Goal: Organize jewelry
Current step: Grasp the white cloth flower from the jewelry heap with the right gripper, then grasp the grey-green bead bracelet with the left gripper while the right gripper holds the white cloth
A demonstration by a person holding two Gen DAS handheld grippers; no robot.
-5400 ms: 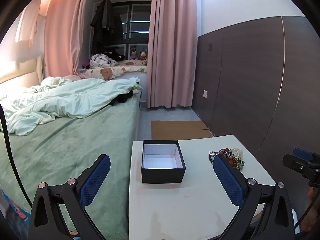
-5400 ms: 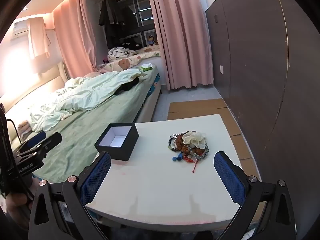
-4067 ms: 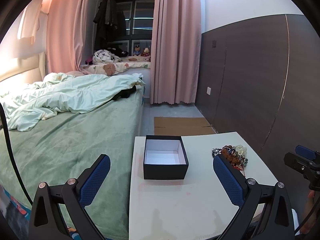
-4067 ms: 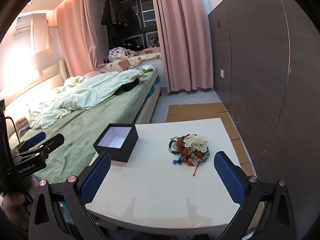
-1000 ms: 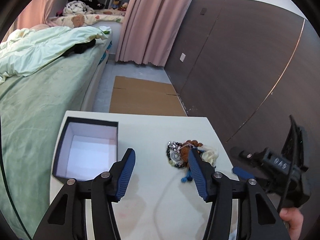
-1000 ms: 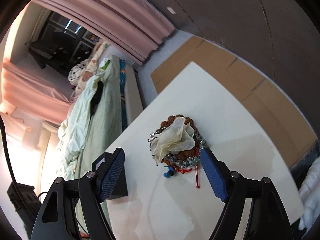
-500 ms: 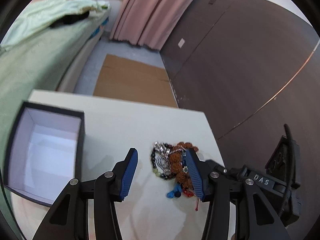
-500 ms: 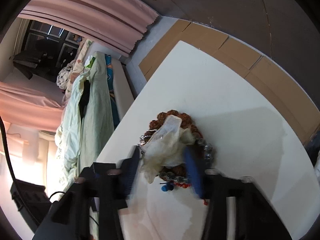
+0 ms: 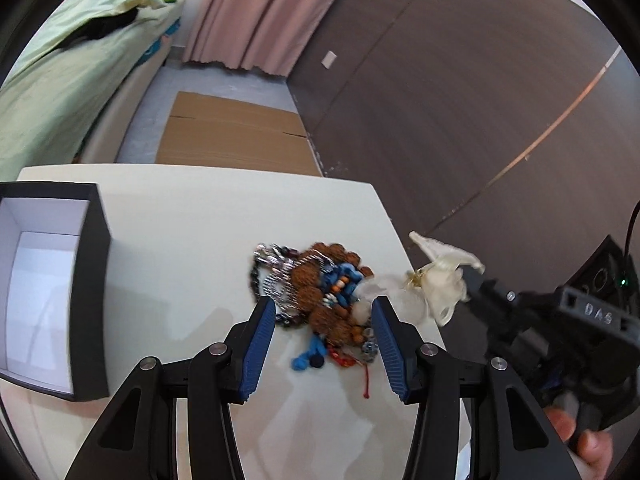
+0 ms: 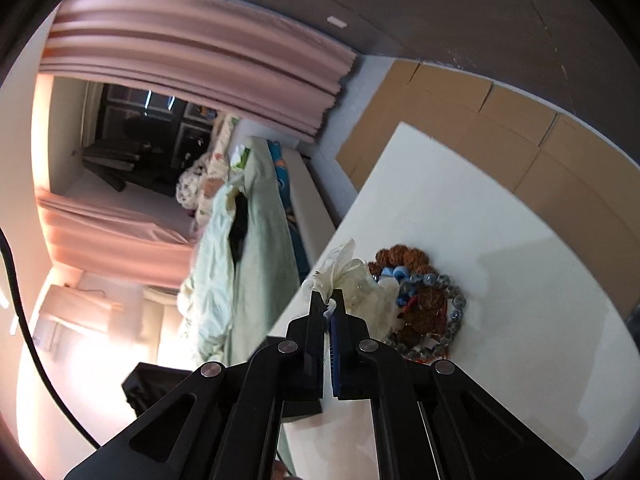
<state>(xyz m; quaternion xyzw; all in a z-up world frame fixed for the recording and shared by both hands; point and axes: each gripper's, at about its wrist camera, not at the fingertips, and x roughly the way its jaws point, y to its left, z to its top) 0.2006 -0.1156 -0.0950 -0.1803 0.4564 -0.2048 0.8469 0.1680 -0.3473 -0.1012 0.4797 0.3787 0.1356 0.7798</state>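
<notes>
A pile of bead bracelets and chains [image 9: 320, 292] lies on the white table [image 9: 208, 208]; it also shows in the right wrist view [image 10: 424, 300]. My left gripper [image 9: 323, 324] is open, its fingers either side of the pile's near edge. My right gripper [image 10: 329, 300] is shut on a cream fabric flower piece [image 10: 352, 280] and holds it lifted just above the pile's right side; the piece also shows in the left wrist view [image 9: 442, 276]. An open black box with white inside [image 9: 44, 280] stands at the table's left.
A bed with a green cover [image 9: 68, 80] runs along the table's left. Flat cardboard [image 9: 228, 140] lies on the floor beyond the table. A dark panelled wall [image 9: 460, 100] is on the right, pink curtains [image 9: 264, 12] at the back.
Both grippers came down to the pile. The right gripper shut on the cream flower piece and lifted it off the pile to the right. The left gripper narrowed and moved closer.
</notes>
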